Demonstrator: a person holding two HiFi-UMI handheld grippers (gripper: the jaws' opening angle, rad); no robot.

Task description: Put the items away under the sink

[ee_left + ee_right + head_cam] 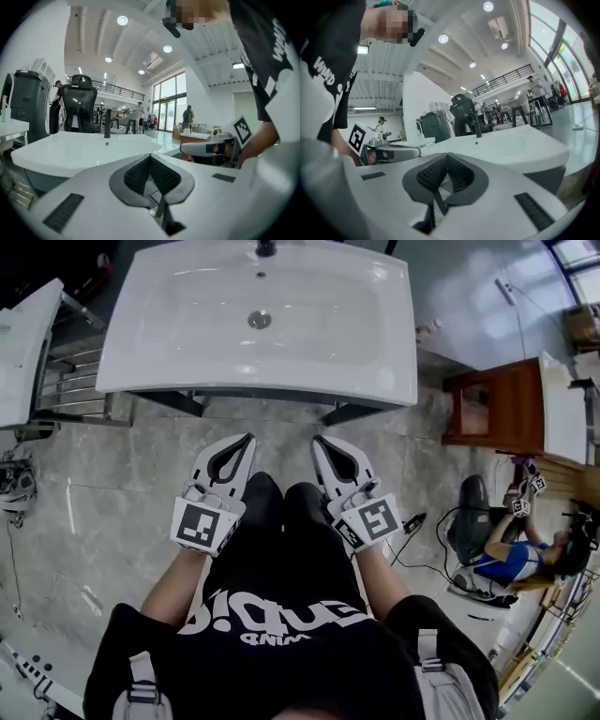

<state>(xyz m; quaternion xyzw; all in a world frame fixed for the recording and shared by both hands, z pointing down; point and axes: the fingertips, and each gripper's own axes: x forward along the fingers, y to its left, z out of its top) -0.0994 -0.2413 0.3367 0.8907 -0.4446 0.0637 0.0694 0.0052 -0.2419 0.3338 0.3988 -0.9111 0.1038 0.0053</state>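
Left gripper [244,442]: fingers pressed together, nothing between them, lower centre-left.
Right gripper [322,443]: fingers together, empty, just beside it.
Sink [281,381]: upper centre.
Items: none visible in any view.
Risk: shut fingers could knock the sink's front edge if pushed forward.

Head camera looked steeply down from overhead onto the sink [187,334]. Both gripper cameras sat low behind their jaws, facing level across that same sink, right up close.
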